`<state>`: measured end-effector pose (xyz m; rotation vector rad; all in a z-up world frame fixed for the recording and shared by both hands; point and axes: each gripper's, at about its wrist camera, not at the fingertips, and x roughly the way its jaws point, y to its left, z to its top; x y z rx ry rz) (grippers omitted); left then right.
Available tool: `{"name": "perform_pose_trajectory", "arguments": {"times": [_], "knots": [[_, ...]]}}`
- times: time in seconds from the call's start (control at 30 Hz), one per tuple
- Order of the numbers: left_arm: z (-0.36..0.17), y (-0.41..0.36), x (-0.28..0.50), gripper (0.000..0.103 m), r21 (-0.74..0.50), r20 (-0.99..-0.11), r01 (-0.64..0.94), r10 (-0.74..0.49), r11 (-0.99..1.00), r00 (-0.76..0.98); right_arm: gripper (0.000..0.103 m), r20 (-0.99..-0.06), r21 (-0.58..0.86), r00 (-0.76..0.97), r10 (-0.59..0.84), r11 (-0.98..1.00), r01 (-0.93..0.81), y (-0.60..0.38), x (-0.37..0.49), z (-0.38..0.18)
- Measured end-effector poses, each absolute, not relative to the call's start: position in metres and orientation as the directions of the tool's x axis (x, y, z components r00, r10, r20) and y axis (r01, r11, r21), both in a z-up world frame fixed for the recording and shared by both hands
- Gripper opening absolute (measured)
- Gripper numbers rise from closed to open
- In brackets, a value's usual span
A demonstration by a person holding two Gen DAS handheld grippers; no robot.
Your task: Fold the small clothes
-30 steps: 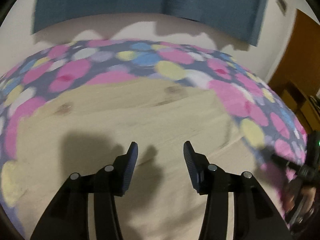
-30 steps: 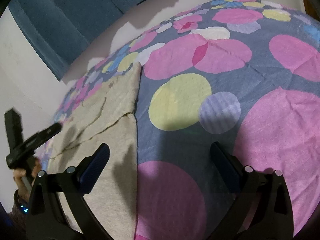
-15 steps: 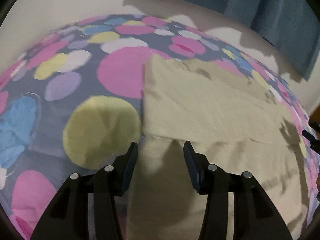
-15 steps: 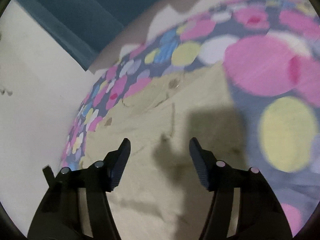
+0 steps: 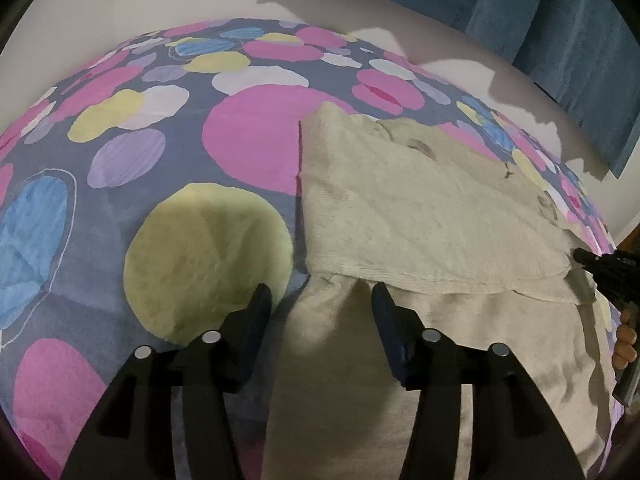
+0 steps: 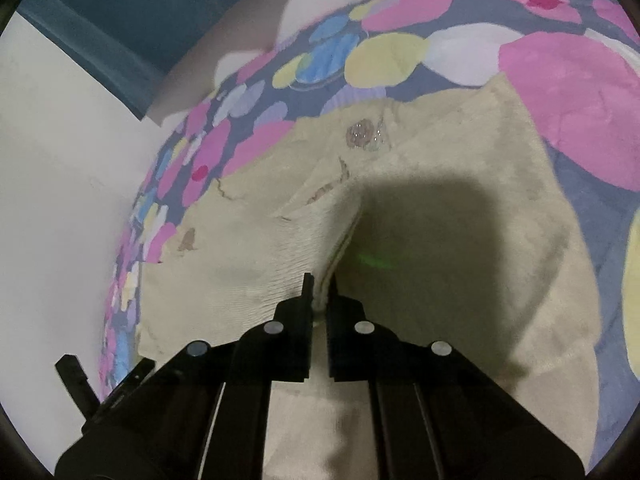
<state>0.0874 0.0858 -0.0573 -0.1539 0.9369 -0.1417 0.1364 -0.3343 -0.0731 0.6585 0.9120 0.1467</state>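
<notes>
On our dotted bedsheet (image 5: 248, 148), the beige garment (image 5: 420, 208) runs sideways; our right gripper (image 6: 320, 286) pinches its folded edge, left gripper (image 5: 320, 304) opening astride the opposite end.

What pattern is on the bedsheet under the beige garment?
The bedsheet is grey-blue with big pink, yellow, blue and lilac dots; the left wrist view shows it best.

You have a bed (image 5: 120, 168) under a grey sheet dotted with pink, yellow and blue circles. A beige garment (image 5: 420, 208) lies flat on its right part, one layer folded over another.
</notes>
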Motion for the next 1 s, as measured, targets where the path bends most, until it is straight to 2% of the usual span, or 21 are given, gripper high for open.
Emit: {"name": "perform_pose_trajectory", "arguments": {"times": [0.27, 0.47, 0.57, 0.6, 0.63, 0.73, 0.8, 1.0], "knots": [[-0.058, 0.083, 0.089, 0.056, -0.187, -0.792, 0.058, -0.186, 0.981, 0.581, 0.005, -0.727, 0.539, 0.598, 0.337, 0.819, 0.194, -0.338, 0.122, -0.091], [-0.054, 0.083, 0.086, 0.059, -0.196, -0.792, 0.072, -0.202, 0.978, 0.576, 0.007, -0.686, 0.593, 0.621, 0.379, 0.786, 0.176, -0.346, 0.110, -0.080], [-0.052, 0.084, 0.081, 0.061, -0.202, -0.796, 0.084, -0.213, 0.976, 0.567, 0.021, -0.668, 0.597, 0.636, 0.386, 0.789, 0.148, -0.355, 0.090, -0.065], [-0.051, 0.086, 0.076, 0.062, -0.207, -0.797, 0.090, -0.222, 0.974, 0.561, 0.032, -0.663, 0.594, 0.642, 0.385, 0.792, 0.138, -0.358, 0.081, -0.060], [-0.049, 0.088, 0.071, 0.067, -0.217, -0.798, 0.095, -0.233, 0.972, 0.555, 0.038, -0.659, 0.593, 0.646, 0.385, 0.795, 0.131, -0.360, 0.073, -0.056], [-0.046, 0.100, 0.050, 0.068, -0.279, -0.795, 0.106, -0.291, 0.954, 0.533, 0.048, -0.656, 0.575, 0.653, 0.378, 0.811, 0.109, -0.370, 0.042, -0.045], [-0.045, 0.108, 0.035, 0.068, -0.313, -0.793, 0.107, -0.322, 0.944, 0.517, 0.053, -0.662, 0.560, 0.655, 0.364, 0.821, 0.110, -0.380, 0.017, -0.042], [-0.042, 0.132, -0.025, 0.068, -0.414, -0.775, 0.118, -0.417, 0.903, 0.475, 0.054, -0.686, 0.563, 0.632, 0.361, 0.813, 0.147, -0.403, -0.048, -0.052]]}}
